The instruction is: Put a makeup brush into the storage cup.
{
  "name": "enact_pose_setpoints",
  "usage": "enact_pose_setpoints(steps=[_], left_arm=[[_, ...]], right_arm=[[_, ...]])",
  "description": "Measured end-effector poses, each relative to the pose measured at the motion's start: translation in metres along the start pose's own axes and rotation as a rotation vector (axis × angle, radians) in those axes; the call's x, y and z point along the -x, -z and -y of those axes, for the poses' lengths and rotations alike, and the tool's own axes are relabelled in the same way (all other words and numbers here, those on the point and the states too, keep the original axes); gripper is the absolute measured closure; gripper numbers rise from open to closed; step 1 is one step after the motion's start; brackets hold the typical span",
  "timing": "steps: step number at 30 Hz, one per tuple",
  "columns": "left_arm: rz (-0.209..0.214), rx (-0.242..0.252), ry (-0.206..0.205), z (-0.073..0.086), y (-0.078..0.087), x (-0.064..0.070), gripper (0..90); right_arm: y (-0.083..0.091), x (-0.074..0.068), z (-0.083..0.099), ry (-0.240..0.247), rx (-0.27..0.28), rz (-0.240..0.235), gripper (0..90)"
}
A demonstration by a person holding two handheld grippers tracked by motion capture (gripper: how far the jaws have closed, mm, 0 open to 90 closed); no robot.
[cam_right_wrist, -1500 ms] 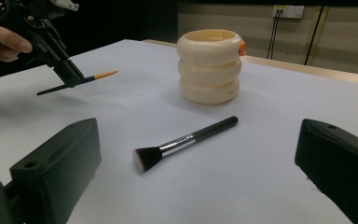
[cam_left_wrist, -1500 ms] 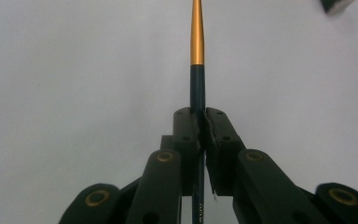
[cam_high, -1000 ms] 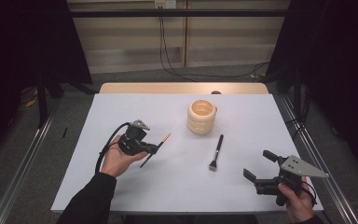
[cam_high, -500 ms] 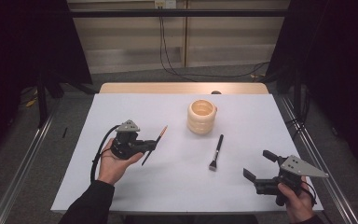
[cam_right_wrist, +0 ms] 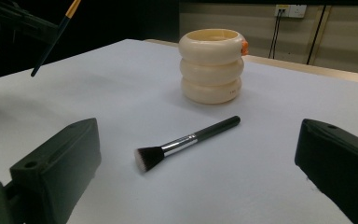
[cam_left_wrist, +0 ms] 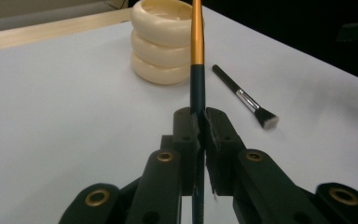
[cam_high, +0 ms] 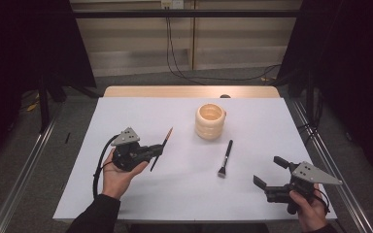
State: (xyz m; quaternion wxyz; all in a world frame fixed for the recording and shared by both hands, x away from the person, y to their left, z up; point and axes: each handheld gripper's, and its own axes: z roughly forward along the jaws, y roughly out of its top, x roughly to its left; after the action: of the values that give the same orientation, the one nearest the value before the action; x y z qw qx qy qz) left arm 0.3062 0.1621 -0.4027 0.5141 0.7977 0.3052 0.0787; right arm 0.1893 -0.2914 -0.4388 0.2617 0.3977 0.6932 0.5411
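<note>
The left gripper (cam_high: 156, 150) is pinching a slim brush (cam_left_wrist: 196, 56) with a dark shaft and an orange upper section, its jaws pressed together on the dark part and holding it above the white table (cam_high: 141, 121), left of centre. Judging by the layout, the step in hand is carrying this brush to the cream ribbed holder (cam_high: 210, 120), which is standing upright toward the far middle of the table. To do this well, the operator should be keeping the clamp firm, turning the brush closer to vertical, centring its lower end over the holder's open mouth, and lowering it before releasing, so that the rim is not knocked. The left hand (cam_high: 119, 170) is cupping the gripper from below, palm up, with the jaws pointing right and away, toward the holder. The right gripper (cam_high: 272, 174) is resting low near the right front edge, jaws spread wide and holding nothing, facing a flat-headed black brush (cam_right_wrist: 186, 140) lying on the table just in front of the holder.
</note>
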Motion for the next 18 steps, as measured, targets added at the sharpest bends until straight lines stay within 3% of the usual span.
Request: enact_pose_setpoints(steps=[12, 18], left_arm=[[0.007, 0.138, 0.011, 0.004, 0.013, 0.010, 83.7], [-0.001, 0.179, 0.013, 0.008, 0.018, 0.014, 83.7]], right_arm=[[0.001, 0.000, 0.000, -0.006, 0.000, -0.003, 0.0], [0.002, 0.000, 0.000, -0.013, 0.008, -0.020, 0.0]])
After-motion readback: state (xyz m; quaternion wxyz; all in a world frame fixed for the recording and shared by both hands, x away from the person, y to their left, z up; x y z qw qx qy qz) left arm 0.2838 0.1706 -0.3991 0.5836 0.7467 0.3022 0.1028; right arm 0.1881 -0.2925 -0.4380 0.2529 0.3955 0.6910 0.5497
